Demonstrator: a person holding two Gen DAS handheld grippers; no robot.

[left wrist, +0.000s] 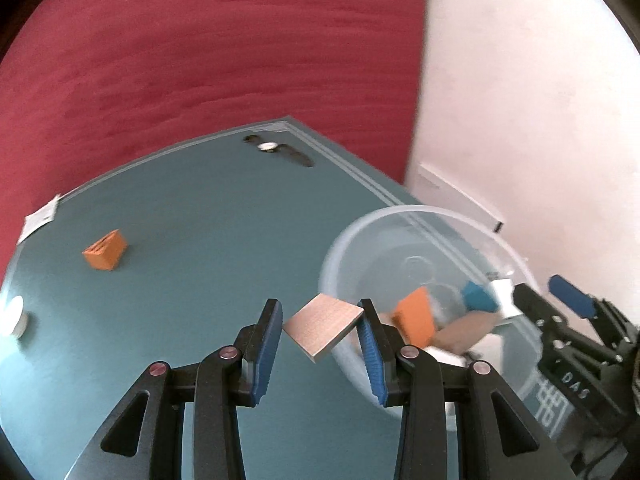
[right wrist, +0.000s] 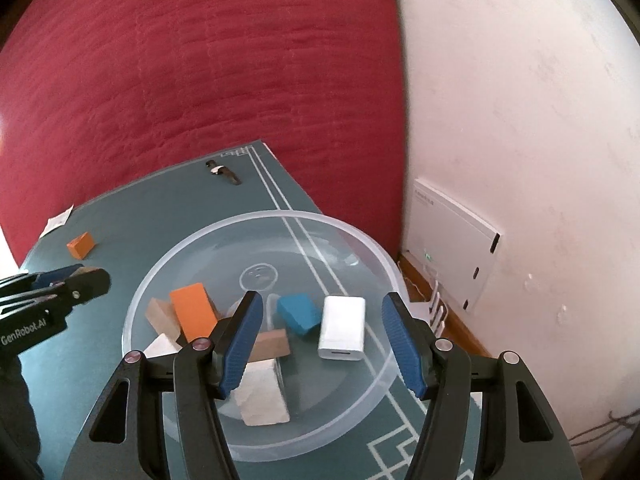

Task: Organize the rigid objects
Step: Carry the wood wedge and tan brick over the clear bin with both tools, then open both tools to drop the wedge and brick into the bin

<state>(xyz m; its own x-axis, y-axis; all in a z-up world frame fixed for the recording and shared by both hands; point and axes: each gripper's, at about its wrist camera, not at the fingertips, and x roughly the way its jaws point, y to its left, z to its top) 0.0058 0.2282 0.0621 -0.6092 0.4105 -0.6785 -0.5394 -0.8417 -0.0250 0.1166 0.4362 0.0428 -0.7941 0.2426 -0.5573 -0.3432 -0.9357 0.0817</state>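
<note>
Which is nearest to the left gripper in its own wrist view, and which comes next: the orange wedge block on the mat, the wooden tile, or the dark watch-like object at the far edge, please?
1. Wooden tile: clamped between the left gripper's fingers.
2. Orange wedge block: on the mat, out to the left.
3. Dark watch-like object: at the mat's far edge.

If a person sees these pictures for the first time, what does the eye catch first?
Probably the clear plastic bowl on the teal table, with orange, blue, white and wooden blocks inside. Next, the left gripper pinching a flat wooden tile beside the bowl's rim, and a lone orange wedge far left.
</note>
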